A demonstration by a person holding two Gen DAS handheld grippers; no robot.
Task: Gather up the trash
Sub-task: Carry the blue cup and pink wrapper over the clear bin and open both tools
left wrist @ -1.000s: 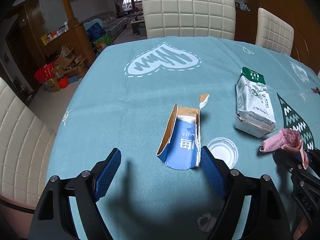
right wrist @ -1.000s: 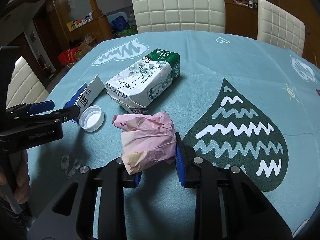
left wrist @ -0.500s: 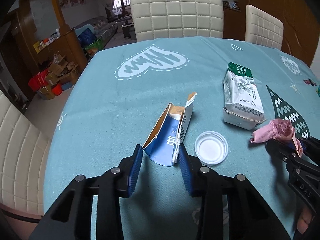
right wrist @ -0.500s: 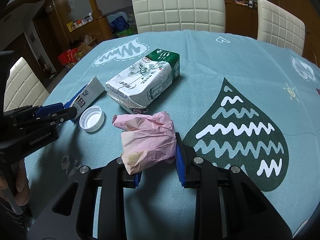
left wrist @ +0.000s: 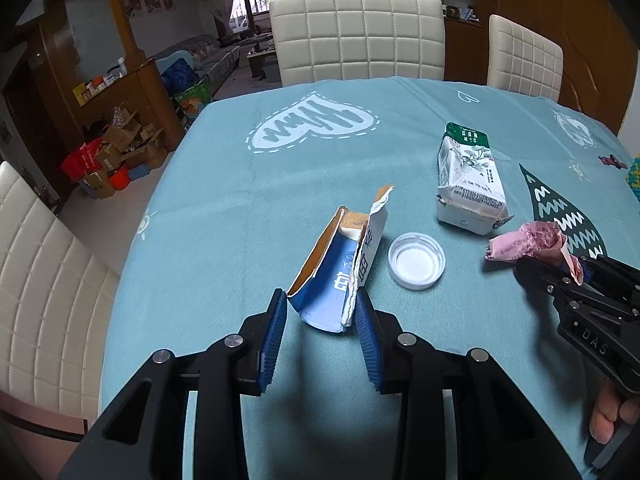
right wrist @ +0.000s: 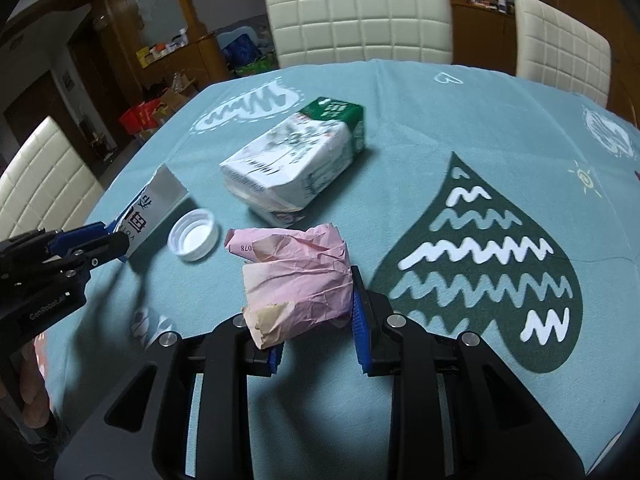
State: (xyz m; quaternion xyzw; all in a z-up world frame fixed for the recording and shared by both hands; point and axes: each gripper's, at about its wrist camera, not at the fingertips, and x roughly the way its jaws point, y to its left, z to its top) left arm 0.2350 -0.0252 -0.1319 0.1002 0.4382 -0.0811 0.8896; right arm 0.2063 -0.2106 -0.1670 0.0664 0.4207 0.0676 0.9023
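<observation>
The left tool (left wrist: pixel 321 322) has its blue pads nipped on the near end of the torn blue carton (left wrist: pixel 340 268), closed down to the carton's width; the carton's long axis runs straight away from the tool, ragged open end pointing toward the far chair and tilted up off the worktop (left wrist: pixel 248 208); the right tool (right wrist: pixel 316 320) is clamped on the crumpled pink paper (right wrist: pixel 296 272), held low over the cloth; between the two lies a white cap (left wrist: pixel 417 261), just right of the carton and nearer the left hand; beyond it the tissue pack (left wrist: pixel 468 178) lies lengthwise, green end pointing away.
</observation>
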